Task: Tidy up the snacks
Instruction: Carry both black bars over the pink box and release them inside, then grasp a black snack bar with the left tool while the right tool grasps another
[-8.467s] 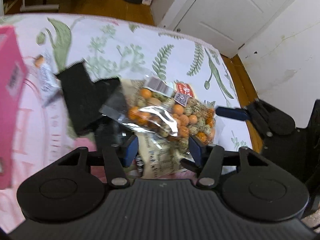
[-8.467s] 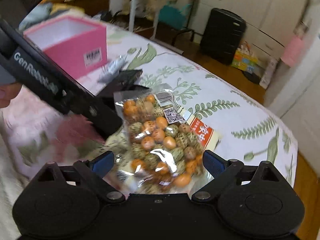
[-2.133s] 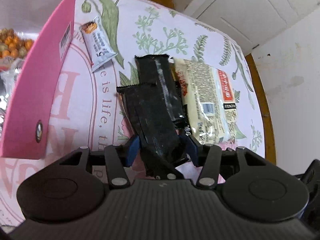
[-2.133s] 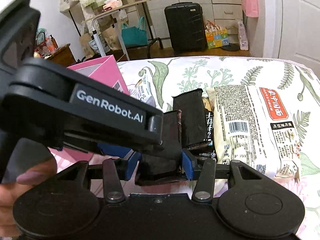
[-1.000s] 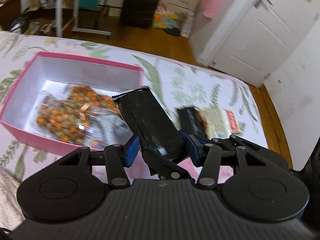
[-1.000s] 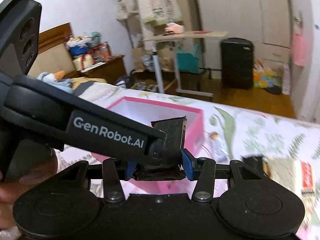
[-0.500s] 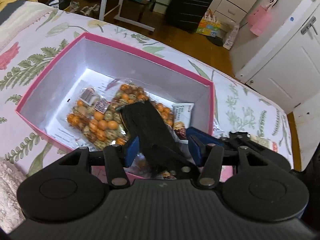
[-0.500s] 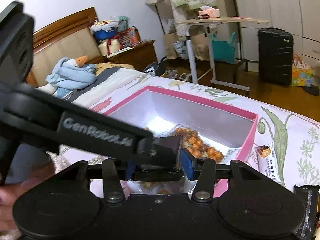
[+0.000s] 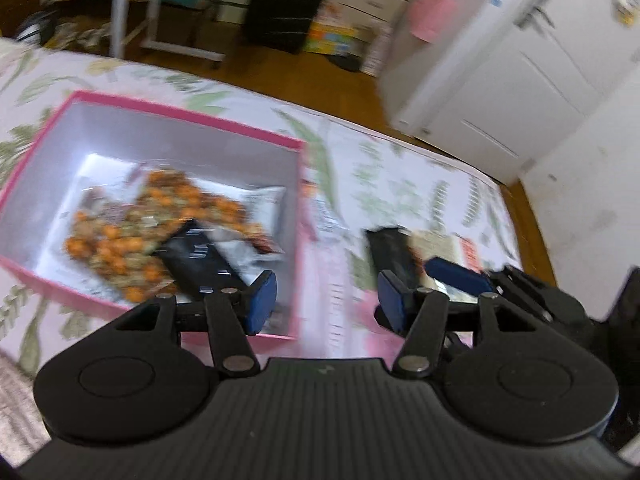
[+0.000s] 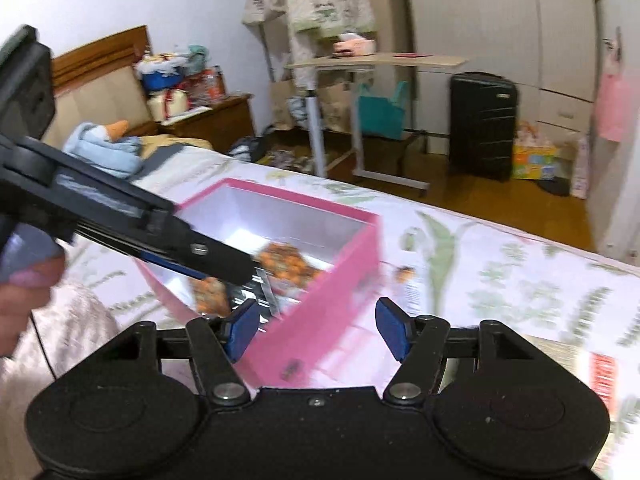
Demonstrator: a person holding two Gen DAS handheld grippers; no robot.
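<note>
The pink box point(image 9: 296, 216) holds a clear bag of orange and green nuts point(image 9: 132, 232), and a black snack packet point(image 9: 196, 260) lies loose on top of it. My left gripper point(image 9: 326, 300) is open over the box's near right corner with nothing between its pads. In the right wrist view my right gripper point(image 10: 316, 328) has its jaws opening, with nothing between them, in front of the pink box point(image 10: 340, 292). The left gripper point(image 10: 224, 268) reaches in from the left above the box. A second black packet point(image 9: 390, 252) lies on the bedspread.
A beige noodle packet point(image 9: 452, 248) lies beside the second black packet, and a small white bar point(image 10: 408, 288) sits just right of the box. A hand point(image 10: 24, 288) holds the left tool. A black suitcase point(image 10: 480, 120) and a desk stand on the floor beyond.
Both grippers have let go of the black packet, which now lies in the box on the nuts. Both tools have drawn back to the right of the box, jaws wider apart.
</note>
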